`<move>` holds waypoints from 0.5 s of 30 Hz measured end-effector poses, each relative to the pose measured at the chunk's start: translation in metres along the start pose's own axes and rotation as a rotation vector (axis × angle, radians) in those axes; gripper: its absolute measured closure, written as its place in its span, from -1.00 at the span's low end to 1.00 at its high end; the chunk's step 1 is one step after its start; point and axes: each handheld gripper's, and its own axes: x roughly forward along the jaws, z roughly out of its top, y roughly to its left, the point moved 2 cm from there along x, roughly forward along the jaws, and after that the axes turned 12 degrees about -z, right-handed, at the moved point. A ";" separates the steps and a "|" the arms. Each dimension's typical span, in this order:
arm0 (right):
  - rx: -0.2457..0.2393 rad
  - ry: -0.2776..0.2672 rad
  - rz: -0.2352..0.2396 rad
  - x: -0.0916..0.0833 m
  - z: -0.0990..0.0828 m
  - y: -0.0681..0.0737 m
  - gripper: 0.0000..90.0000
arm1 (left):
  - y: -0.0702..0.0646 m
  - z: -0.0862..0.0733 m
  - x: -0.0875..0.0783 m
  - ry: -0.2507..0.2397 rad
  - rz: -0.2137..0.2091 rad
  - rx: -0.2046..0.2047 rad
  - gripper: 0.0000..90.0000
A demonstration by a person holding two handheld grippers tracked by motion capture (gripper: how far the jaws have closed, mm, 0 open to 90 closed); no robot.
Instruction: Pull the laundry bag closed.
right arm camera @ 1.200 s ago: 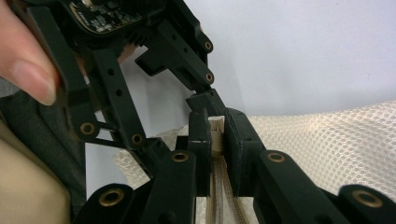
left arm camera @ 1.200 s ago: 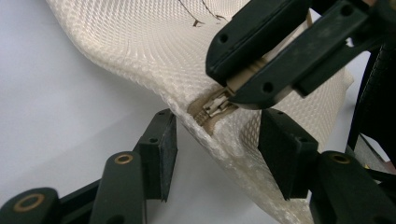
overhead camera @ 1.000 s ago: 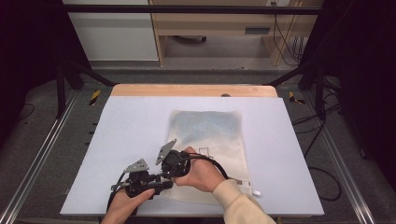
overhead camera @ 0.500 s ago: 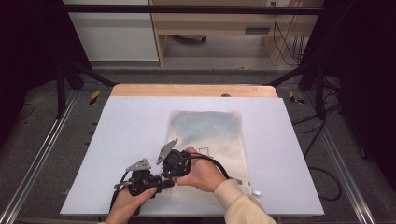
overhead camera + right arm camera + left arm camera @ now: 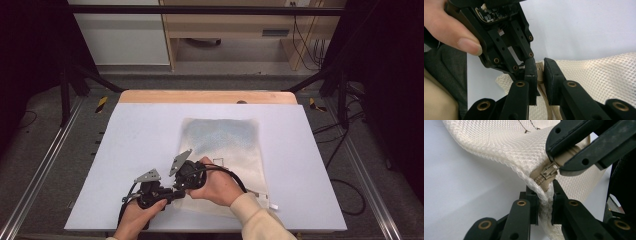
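Cream mesh bag (image 5: 506, 147) bears no legible label or writing.

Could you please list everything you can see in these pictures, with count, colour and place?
mesh bag: one, cream, flat on the table right of centre, near corner lifted.
zip pull: one, beige, at the bag's near corner.
table: one, white top with a wooden far edge.
cabinet: one, white, behind the table.
left gripper: one, black, jaws shut on the mesh bag's corner edge, having just closed.
right gripper: one, black, jaws shut on the zip tape beside the pull.
hands: two, at the table's near edge.
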 end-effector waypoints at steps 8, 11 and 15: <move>-0.025 0.011 -0.013 0.000 -0.002 0.000 0.82 | 0.000 0.001 -0.001 0.002 0.007 -0.001 0.83; -0.031 0.021 -0.032 0.000 -0.004 0.001 0.82 | 0.000 0.001 -0.001 0.002 0.013 0.000 0.83; -0.042 0.024 -0.037 0.001 -0.005 0.002 0.82 | 0.000 0.001 -0.002 0.005 0.019 0.002 0.84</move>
